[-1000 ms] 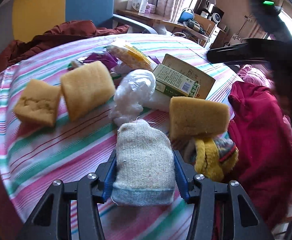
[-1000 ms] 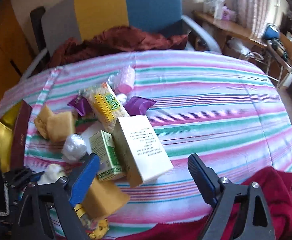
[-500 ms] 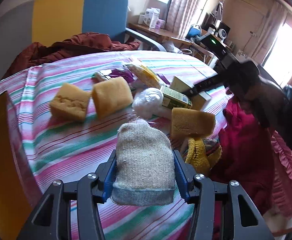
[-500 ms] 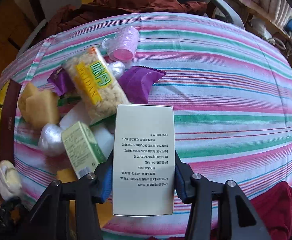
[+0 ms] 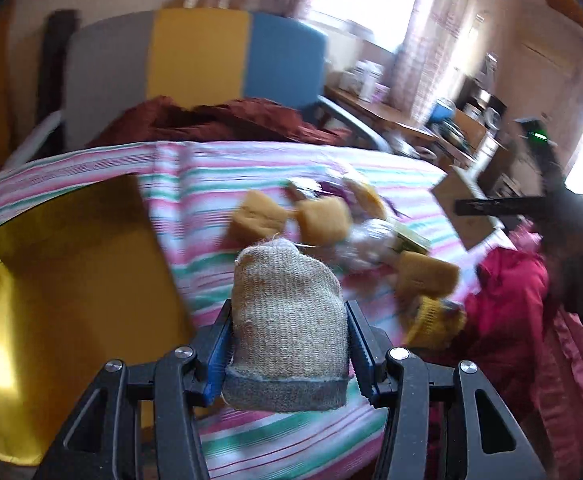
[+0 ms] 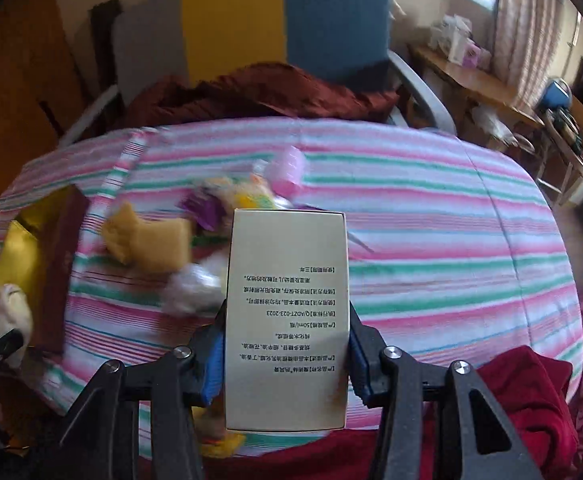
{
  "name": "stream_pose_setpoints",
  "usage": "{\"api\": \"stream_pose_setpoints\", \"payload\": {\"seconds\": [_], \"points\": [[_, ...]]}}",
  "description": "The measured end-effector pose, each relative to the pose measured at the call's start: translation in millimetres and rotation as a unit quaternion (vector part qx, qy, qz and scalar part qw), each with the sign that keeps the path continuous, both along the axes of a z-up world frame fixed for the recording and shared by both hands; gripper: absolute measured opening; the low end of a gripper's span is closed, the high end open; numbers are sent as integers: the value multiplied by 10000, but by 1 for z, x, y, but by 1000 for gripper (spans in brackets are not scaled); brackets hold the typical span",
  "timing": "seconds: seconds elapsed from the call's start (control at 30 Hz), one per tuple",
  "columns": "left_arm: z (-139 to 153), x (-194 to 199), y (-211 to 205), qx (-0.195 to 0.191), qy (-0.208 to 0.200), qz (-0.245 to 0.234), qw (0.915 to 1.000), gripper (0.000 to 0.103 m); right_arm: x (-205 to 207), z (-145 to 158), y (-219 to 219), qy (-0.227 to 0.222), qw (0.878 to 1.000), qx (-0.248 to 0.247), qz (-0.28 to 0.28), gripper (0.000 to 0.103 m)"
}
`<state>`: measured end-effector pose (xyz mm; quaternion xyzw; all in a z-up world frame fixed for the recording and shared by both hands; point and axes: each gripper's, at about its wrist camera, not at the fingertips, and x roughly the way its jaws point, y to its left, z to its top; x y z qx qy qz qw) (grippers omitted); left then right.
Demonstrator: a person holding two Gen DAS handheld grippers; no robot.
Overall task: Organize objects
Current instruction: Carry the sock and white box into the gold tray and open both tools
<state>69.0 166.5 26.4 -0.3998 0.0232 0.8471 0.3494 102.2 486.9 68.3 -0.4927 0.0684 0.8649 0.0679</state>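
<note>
Left gripper (image 5: 289, 354) clamping a sock (image 5: 287, 320) over a striped cloth (image 6: 431, 248), right gripper (image 6: 287, 354) gripping a box (image 6: 287, 320) above it, sponges (image 5: 291, 220) lying mid-table, chair (image 6: 251, 24) standing behind, curtains (image 6: 531, 32) hanging right

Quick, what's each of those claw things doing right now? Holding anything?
Left gripper: closed on a rolled beige sock.
Right gripper: closed on a cream printed box.

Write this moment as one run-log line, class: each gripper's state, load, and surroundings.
left gripper: shut on sock | right gripper: shut on box | both above striped table | yellow bin at left
</note>
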Motion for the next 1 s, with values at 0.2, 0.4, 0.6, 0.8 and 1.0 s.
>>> {"api": "stream_pose_setpoints", "payload": {"seconds": [0.2, 0.4, 0.6, 0.8, 1.0], "points": [[-6, -18, -71, -260, 86, 1050, 9941, 53, -22, 14, -97, 349, 9937, -395, 992, 50], [-28, -36, -143, -612, -34, 1984, 9782, 53, -59, 3, -201, 358, 9773, -821, 1921, 50], [-52, -42, -196, -851, -203, 2657, 9601, 54, -95, -29, -291, 112, 9557, -1369, 2602, 52], [-49, -31, -221, -650, -156, 2970, 9525, 78, -97, -81, -344, -395, 9359, -1962, 2898, 82], [-50, -20, -240, -413, -283, 3288, 9431, 78, -65, -104, -343, -487, 9312, -1997, 3011, 80]]}}
